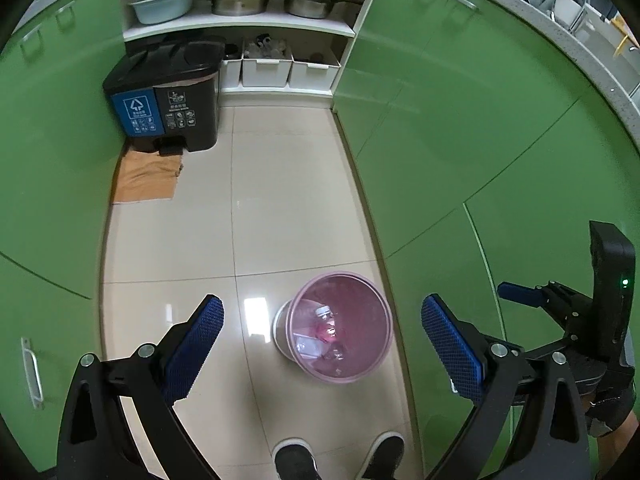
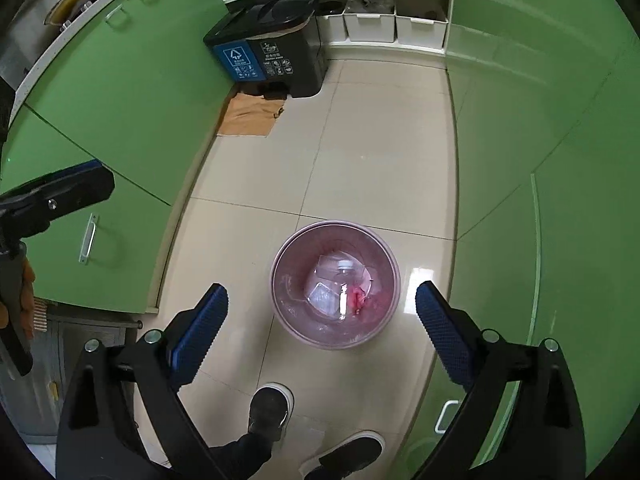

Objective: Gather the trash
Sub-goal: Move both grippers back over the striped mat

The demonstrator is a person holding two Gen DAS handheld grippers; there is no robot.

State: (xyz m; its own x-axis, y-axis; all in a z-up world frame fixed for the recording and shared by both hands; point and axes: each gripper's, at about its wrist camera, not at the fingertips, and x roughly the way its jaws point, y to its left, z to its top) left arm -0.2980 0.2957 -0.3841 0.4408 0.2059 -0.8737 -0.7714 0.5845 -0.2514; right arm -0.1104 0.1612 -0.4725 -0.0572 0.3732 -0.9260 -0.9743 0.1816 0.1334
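Pink wastebasket (image 2: 335,285) upright on floor tiles (image 2: 372,168), mouth up, both grippers' fingers spread, empty

Both views are taken from above, angled down at the tiled floor (image 1: 280,208). The pink bin (image 1: 340,328) is seen ahead between each claw's fingers, nearer and more squarely from above in the right wrist view; the black pedal bin (image 2: 276,52) far ahead is shared.

Shoes (image 1: 340,458) cut off at the bottom edge, dual bin (image 1: 164,96) label text too small to read
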